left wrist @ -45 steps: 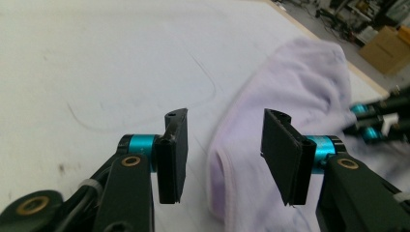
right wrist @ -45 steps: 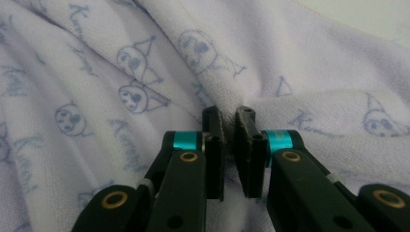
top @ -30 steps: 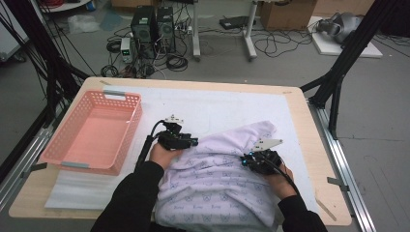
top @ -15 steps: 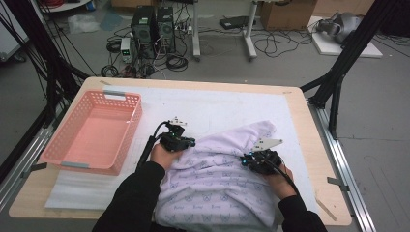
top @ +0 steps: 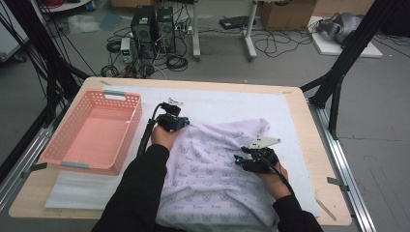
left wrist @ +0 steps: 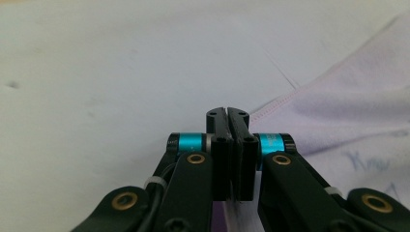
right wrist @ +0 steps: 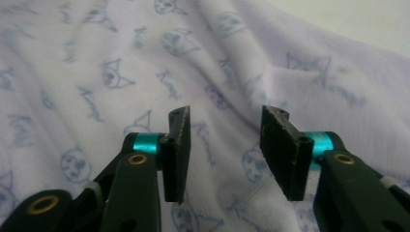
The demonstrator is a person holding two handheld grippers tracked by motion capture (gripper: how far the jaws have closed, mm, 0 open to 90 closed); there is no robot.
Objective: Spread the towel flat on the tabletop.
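A pale lilac garment (top: 217, 174) printed with blue cat faces lies rumpled on the white mat (top: 232, 104). My left gripper (top: 185, 124) is at the garment's far left edge. In the left gripper view its jaws (left wrist: 227, 113) are pressed together, with a sliver of fabric caught low between them and the hemmed edge (left wrist: 348, 121) running off to the right. My right gripper (top: 240, 157) rests over the garment's right part. Its jaws (right wrist: 225, 125) have just been opening and now stand apart above the cloth (right wrist: 96, 63), gripping nothing.
A pink plastic basket (top: 87, 166) stands empty at the table's left. The wooden table edge (top: 314, 145) runs down the right. Bare mat lies beyond the garment. Computers and cables sit on the floor behind the table.
My left gripper has moved toward the table's far side, drawing the garment's edge with it. The right hand has stayed where it was.
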